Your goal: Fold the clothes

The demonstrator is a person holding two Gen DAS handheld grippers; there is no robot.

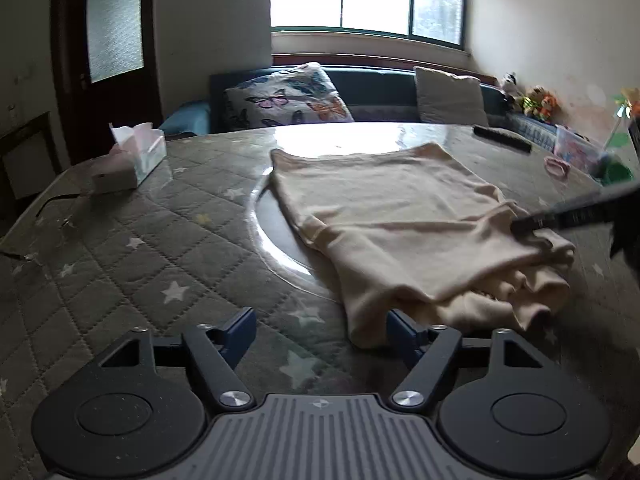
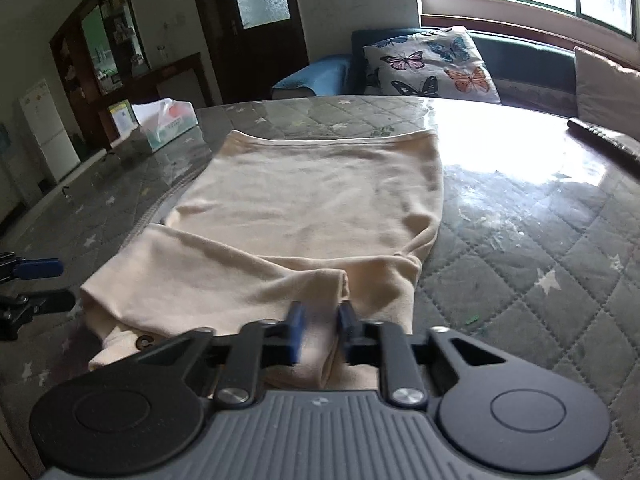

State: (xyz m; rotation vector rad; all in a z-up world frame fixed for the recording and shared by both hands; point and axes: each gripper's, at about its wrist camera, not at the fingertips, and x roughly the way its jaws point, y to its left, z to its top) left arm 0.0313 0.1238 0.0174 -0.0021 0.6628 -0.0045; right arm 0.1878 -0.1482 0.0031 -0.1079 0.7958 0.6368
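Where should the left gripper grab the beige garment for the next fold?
Probably the near left corner of the beige garment, from the near edge. It lies loose beside the open left gripper, opposite the hem bunched between the right gripper fingers.

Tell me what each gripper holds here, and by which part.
The left gripper is open and holds nothing. The right gripper pinches the beige garment at its bunched near edge, though motion blur keeps the grip from being certain.

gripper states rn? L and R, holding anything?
Left gripper: open, holding nothing, at the near edge of the beige garment.
Right gripper: fingers partly closed around a garment fold; firm grip cannot be told.
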